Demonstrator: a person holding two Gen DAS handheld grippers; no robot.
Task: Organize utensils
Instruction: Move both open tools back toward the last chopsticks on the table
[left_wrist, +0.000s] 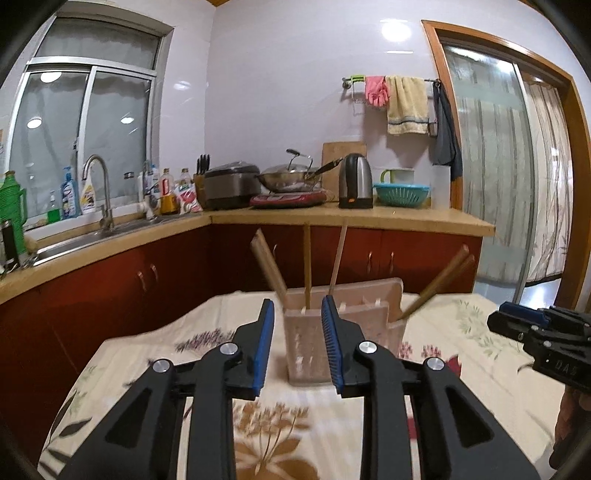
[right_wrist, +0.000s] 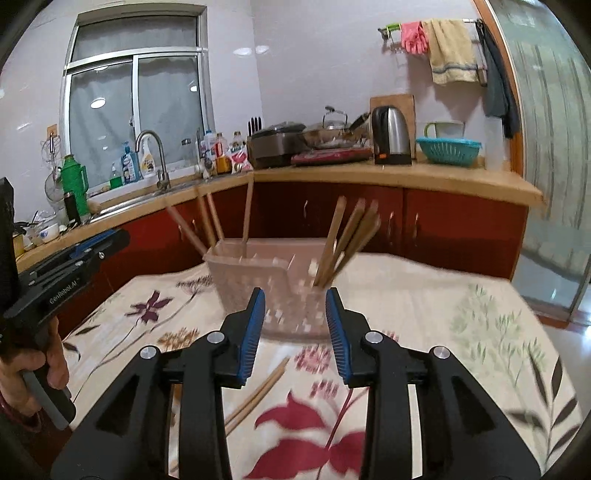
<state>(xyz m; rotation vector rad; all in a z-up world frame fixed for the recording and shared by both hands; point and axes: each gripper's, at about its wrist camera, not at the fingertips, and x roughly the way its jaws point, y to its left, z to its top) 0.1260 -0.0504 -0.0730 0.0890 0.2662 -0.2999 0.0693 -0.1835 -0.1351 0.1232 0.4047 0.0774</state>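
- The pink utensil holder (right_wrist: 269, 291) stands upright on the table (right_wrist: 424, 306), well in from its edges, with chopsticks leaning out of both end compartments.
- One loose pair of chopsticks (right_wrist: 258, 393) lies flat on the flowered cloth, on the near side of the holder.
- Its long axis runs diagonally, tips toward the holder, butt ends back toward the table's near edge.
- The right gripper (right_wrist: 295, 332) hangs almost over the pair, which lies just left of and below its left finger. Its jaws are spread and hold nothing.
- The left gripper (left_wrist: 297, 343) faces the holder from the other side, jaws likewise spread and unladen; the loose pair does not show in its view.
- The right looks the nearer hand for the pickup.
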